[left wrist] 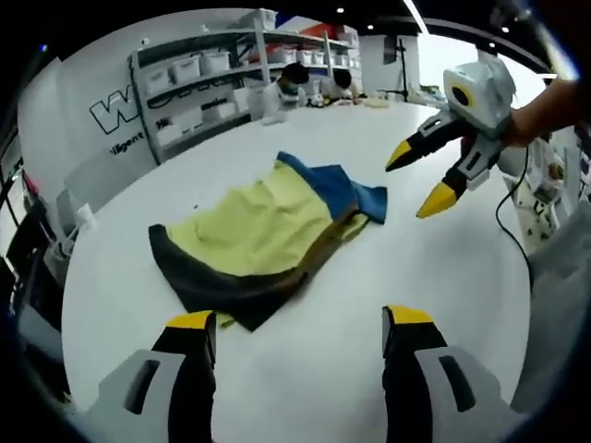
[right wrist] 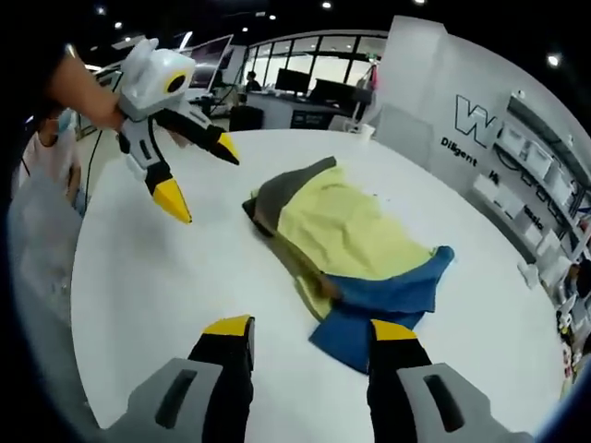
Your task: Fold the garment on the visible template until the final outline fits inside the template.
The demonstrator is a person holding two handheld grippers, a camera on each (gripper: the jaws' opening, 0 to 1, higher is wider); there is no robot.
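A partly folded garment (left wrist: pixel 268 231) lies on the round white table (left wrist: pixel 434 277). It is yellow in the middle, with a blue end and a dark grey end. My left gripper (left wrist: pixel 298 319) is open and empty, hovering just short of the grey end. My right gripper (left wrist: pixel 416 185) is held open in a hand above the table, to the right of the blue end. In the right gripper view, the garment (right wrist: pixel 351 240) has its blue end just ahead of my open right gripper (right wrist: pixel 310 328), near its right jaw. My left gripper (right wrist: pixel 205 183) hangs open at upper left, near the grey end.
Shelves with white bins (left wrist: pixel 194 74) line the wall behind the table, and people (left wrist: pixel 295 83) sit beyond its far edge. A cable (left wrist: pixel 517 203) hangs by the right gripper. Desks with monitors (right wrist: pixel 295 83) stand behind the table (right wrist: pixel 157 277). A person (right wrist: pixel 46 138) stands at left.
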